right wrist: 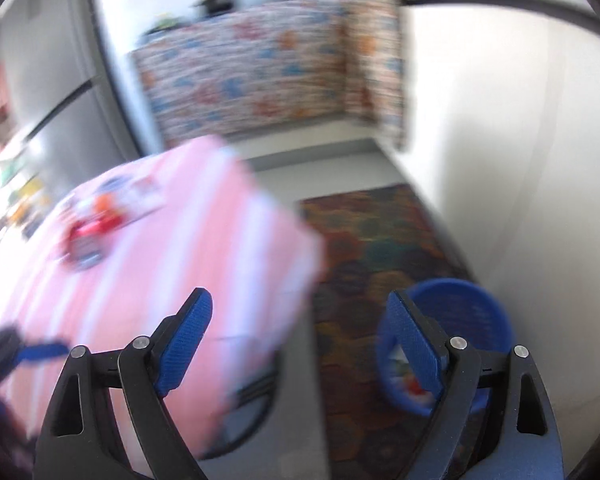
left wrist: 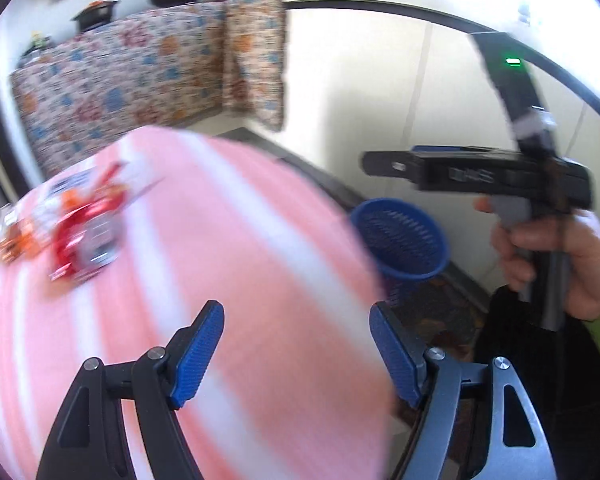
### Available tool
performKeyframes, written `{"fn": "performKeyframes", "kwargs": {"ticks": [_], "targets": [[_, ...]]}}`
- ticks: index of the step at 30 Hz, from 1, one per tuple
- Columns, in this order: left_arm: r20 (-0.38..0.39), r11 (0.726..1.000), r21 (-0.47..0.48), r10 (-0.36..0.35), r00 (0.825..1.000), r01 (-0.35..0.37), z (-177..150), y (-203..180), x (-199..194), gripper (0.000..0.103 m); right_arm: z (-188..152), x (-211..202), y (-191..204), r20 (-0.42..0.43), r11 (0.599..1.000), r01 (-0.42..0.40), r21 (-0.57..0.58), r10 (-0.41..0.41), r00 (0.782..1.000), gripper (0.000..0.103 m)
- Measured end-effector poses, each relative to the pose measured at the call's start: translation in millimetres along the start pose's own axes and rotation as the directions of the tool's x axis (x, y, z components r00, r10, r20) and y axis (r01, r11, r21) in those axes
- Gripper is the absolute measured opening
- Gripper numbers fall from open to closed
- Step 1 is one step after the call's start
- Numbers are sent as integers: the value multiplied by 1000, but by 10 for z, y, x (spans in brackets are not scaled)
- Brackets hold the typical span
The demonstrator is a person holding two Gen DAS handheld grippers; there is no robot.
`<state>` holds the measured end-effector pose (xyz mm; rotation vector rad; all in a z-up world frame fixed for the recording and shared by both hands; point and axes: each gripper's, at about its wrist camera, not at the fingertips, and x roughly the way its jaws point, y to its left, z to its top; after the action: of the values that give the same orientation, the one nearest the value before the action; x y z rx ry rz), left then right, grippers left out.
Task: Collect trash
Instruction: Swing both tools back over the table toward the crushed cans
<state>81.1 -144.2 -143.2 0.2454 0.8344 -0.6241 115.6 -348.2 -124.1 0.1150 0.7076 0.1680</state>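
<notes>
Both your jaws stand wide with nothing between them: left gripper (left wrist: 296, 354), right gripper (right wrist: 300, 344). Blurred wrappers (left wrist: 80, 232), probably snack packets, lie at the left on the pink striped surface (left wrist: 240, 240); the blue bin (right wrist: 460, 344) sits lower right.

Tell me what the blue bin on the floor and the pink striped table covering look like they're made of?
The blue bin looks like moulded plastic: slotted mesh walls, uniform colour. The pink striped covering looks like matte woven cloth, draping over the table edge, though blur hides its weave.
</notes>
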Motion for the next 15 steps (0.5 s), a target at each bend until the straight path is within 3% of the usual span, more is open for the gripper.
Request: {"fn": "performKeyframes", "kwargs": {"ticks": [3, 5, 10, 13, 15], "targets": [[-13, 994, -42, 98, 995, -99, -200, 526, -134, 77, -9, 183, 557, -44, 992, -76, -103, 71, 996, 93], [-19, 987, -92, 127, 992, -128, -301, 870, -196, 77, -40, 389, 859, -83, 985, -94, -144, 83, 993, 93], [-59, 980, -153, 123, 991, -131, -441, 1438, -92, 77, -241, 859, 1308, -182, 970, -60, -237, 16, 983, 95], [-74, 983, -125, 128, 989, -136, -469, 1538, 21, 78, -313, 801, 1340, -161, 967, -53, -251, 12, 987, 97], [-74, 989, -94, 109, 991, -115, -415, 1547, 84, 85, -335, 751, 1313, -171, 970, -48, -238, 7, 985, 98]]}}
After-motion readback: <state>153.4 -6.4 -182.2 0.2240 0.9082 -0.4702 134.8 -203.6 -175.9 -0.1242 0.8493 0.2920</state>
